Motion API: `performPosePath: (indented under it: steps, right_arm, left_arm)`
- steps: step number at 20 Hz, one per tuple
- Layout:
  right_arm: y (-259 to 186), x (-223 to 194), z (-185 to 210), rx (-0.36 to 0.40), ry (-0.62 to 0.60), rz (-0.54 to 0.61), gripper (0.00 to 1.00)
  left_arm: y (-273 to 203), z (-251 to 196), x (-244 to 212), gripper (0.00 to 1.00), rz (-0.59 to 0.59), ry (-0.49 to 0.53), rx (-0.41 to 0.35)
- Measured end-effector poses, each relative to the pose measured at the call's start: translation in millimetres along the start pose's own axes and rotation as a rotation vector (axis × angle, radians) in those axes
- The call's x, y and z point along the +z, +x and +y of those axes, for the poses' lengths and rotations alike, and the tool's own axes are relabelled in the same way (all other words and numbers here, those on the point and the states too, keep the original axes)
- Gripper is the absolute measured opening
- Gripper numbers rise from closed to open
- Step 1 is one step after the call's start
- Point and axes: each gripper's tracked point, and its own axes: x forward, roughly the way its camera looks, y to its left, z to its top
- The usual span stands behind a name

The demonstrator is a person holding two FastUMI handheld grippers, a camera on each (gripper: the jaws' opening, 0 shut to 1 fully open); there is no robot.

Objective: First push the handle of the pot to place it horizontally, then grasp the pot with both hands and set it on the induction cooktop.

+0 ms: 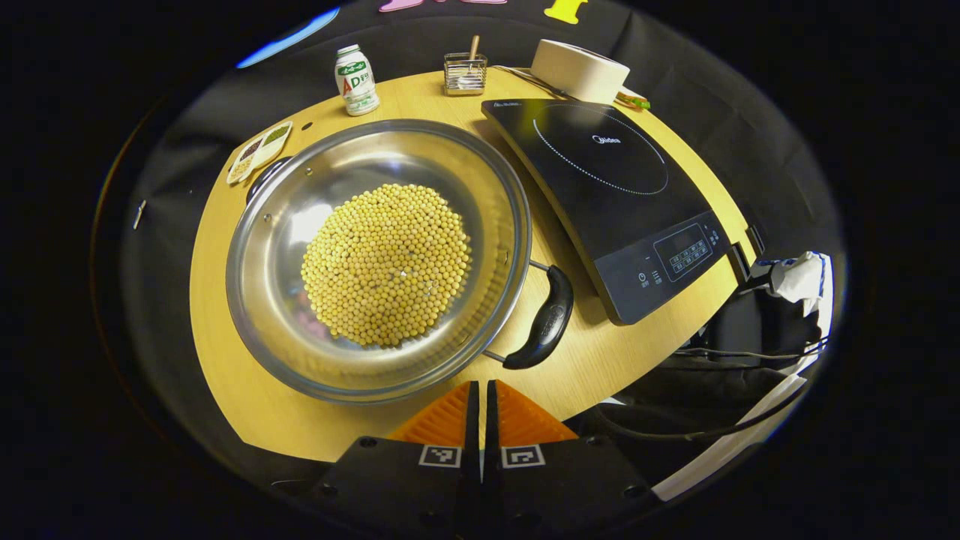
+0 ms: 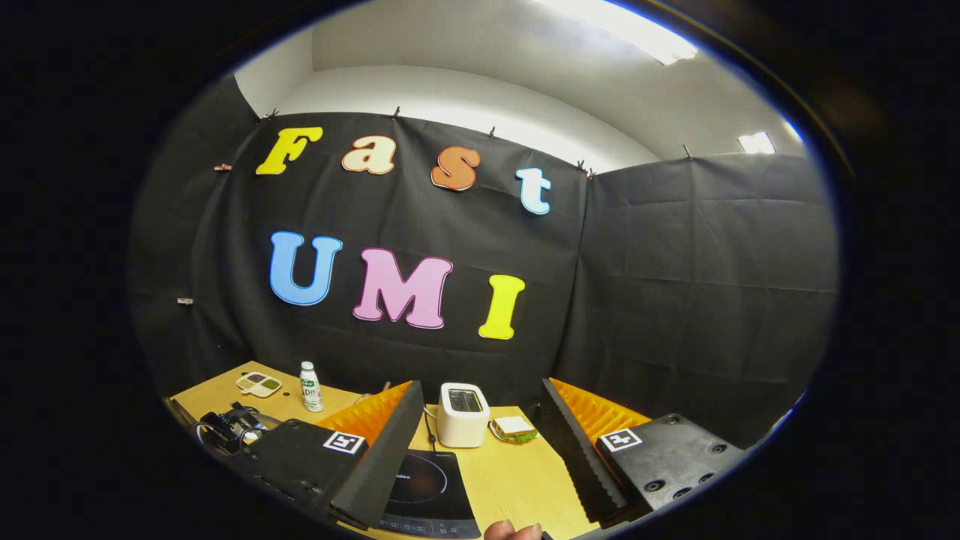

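In the left gripper view a wide steel pot [image 1: 375,259] holding a heap of yellow beans [image 1: 386,266] sits on the round wooden table [image 1: 225,360]. One black handle [image 1: 546,319] points to the near right, toward the black induction cooktop [image 1: 607,187]. The other handle [image 1: 264,175] sticks out at the far left. My left gripper [image 1: 480,409] is shut on nothing, just in front of the pot's near rim. In the right gripper view my right gripper [image 2: 480,450] is open, raised and tilted up, above the cooktop [image 2: 427,487].
At the table's back stand a small bottle [image 1: 356,79], a wire holder [image 1: 465,73], a white toaster [image 1: 581,71] and a sandwich [image 1: 634,100]. A divided dish [image 1: 259,150] lies far left. Cables and white cloth [image 1: 795,277] hang off the right edge. A fingertip [image 2: 510,531] shows low down.
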Motion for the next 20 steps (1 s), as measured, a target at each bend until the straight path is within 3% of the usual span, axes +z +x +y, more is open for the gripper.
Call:
performPosePath:
  steps: [9,20]
  right_arm:
    - [5,-5,-12,-0.023,-0.002,0.009,0.98]
    - [9,-12,-37,-0.061,-0.001,0.023,0.98]
  left_arm:
    - [9,-12,20,0.05,0.002,-0.005,0.033]
    - [28,-27,86,0.05,-0.060,-0.023,0.088]
